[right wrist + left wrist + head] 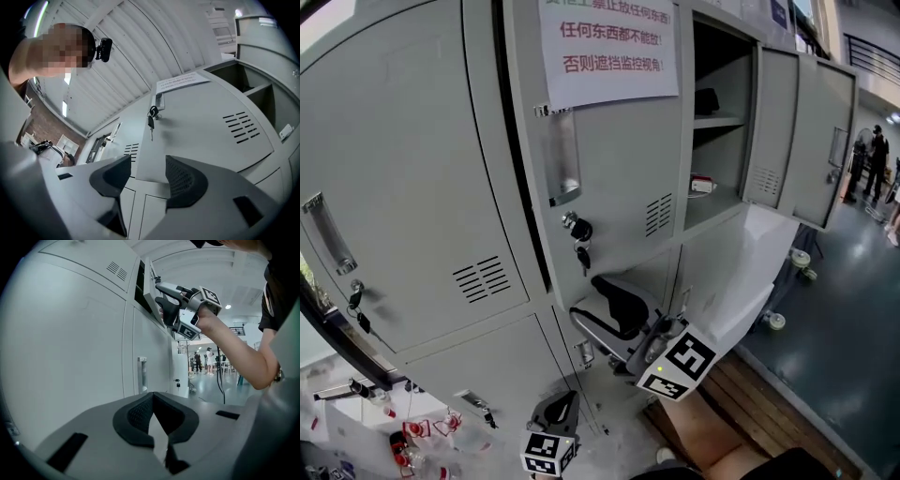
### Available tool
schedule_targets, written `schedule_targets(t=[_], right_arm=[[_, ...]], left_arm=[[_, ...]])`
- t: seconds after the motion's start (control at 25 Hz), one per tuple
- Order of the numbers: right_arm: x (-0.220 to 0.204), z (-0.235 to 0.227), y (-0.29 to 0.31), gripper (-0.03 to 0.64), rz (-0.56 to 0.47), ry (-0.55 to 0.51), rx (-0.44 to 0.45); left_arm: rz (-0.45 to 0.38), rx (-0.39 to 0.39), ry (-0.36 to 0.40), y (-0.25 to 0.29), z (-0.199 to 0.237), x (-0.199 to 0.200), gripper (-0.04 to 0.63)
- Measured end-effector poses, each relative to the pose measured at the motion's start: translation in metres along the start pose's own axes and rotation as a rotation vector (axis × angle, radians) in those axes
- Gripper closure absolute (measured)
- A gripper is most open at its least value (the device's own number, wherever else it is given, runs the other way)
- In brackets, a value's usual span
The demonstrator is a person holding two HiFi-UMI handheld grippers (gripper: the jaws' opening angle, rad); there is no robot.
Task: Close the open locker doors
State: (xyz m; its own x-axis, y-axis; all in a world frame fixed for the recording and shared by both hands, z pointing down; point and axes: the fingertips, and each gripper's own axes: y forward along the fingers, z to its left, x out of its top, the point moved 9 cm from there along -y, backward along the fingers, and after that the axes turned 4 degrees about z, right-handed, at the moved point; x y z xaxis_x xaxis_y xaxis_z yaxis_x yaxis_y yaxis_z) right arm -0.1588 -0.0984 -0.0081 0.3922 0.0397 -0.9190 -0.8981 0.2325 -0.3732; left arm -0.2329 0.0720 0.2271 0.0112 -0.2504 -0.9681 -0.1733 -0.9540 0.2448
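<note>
Left hand-held gripper (562,409) hanging low before lower lockers, jaws pressed together, pinching nothing. Right hand-held gripper (595,302) pointing up at bottom edge of ajar door (614,159), jaws spread. Door's lower corner showing between them, contact unclear. Keys (579,242) dangling from that door's lock, paper notice (607,47) hanging above. Further right, open doors (823,131) standing wide beside shelved compartment (717,122).

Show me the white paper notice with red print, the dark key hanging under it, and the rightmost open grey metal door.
White paper notice (609,47), head view, sheet's middle.
Dark key (582,257), head view, dangling part.
Rightmost open grey metal door (823,112), head view, upper panel.
</note>
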Motion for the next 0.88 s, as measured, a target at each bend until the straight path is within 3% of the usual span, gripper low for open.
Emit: schedule_targets(t=[0.32,0.56,0.88], right_arm=[[-0.014,-0.026,0.019,0.379,0.022,0.054,0.050],[-0.010,-0.032,0.024,0.390,-0.023,0.071,0.078],[-0.010,-0.034,0.023,0.402,-0.020,0.082,0.088]], left_arm=[[0.012,0.081,-0.013,0.011,0.001,0.003,0.578],[0.017,0.136,-0.032,0.012,0.003,0.001,0.578],[0.014,0.148,-0.038,0.014,0.003,0.002,0.578]])
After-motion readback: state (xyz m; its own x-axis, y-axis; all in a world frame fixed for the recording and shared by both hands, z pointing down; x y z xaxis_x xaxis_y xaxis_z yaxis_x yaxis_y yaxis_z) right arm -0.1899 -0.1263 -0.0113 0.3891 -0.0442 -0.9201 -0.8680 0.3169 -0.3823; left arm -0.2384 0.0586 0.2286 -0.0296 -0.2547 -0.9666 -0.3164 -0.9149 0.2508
